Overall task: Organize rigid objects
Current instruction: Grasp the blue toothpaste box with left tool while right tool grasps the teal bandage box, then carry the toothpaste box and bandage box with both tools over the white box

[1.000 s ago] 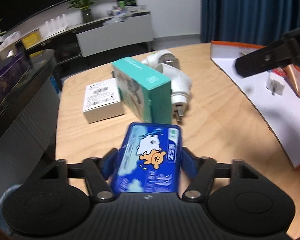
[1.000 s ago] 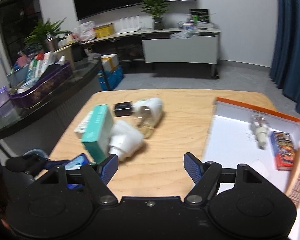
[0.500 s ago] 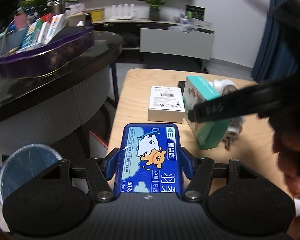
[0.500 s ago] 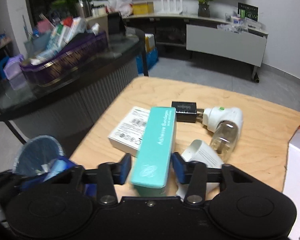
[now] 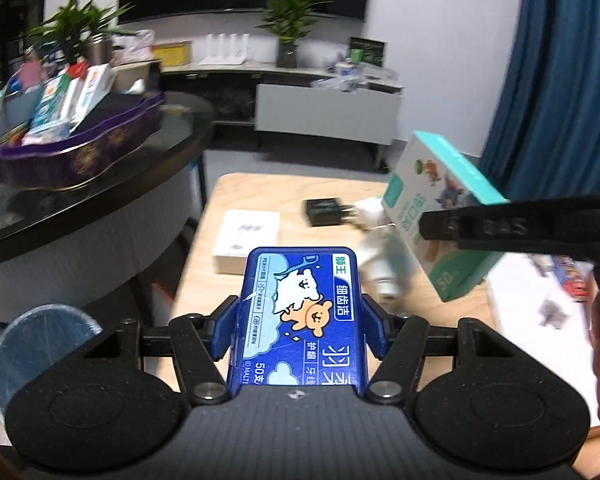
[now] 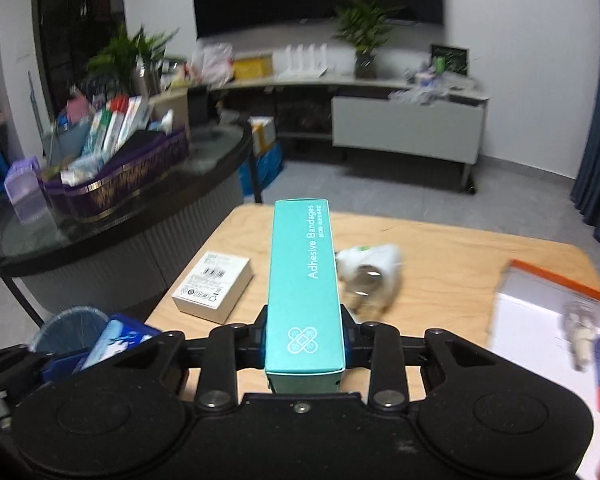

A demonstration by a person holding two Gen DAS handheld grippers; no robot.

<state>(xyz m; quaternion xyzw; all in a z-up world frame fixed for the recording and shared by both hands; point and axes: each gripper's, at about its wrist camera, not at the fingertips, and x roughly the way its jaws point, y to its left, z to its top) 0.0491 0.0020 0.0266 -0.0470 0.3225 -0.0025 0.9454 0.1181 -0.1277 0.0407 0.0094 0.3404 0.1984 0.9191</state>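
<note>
My left gripper [image 5: 300, 328] is shut on a blue floss-pick box [image 5: 300, 304] with a cartoon bear, held above the table's near left corner. My right gripper [image 6: 305, 338] is shut on a teal adhesive-bandage box [image 6: 302, 264], its jaws closing tight on the two long sides. That box hangs clear of the wooden table [image 6: 460, 264]. In the left wrist view the teal box [image 5: 432, 200] is tilted in the air at the right, behind a black finger [image 5: 520, 228] of the right gripper. The blue box [image 6: 114, 338] shows at the right wrist view's lower left.
On the table lie a white carton [image 6: 214, 284], a black charger [image 5: 324, 212] and white plug-in devices [image 6: 372, 276]. A white tray with an orange rim [image 6: 560, 284] holds small items at the right. A dark counter with a purple basket [image 6: 120, 184] and a blue bin [image 5: 32, 344] stand to the left.
My right gripper swung left, closed on the teal box and lifted it off the table. My left gripper rose and rolled level with the blue box still in it.
</note>
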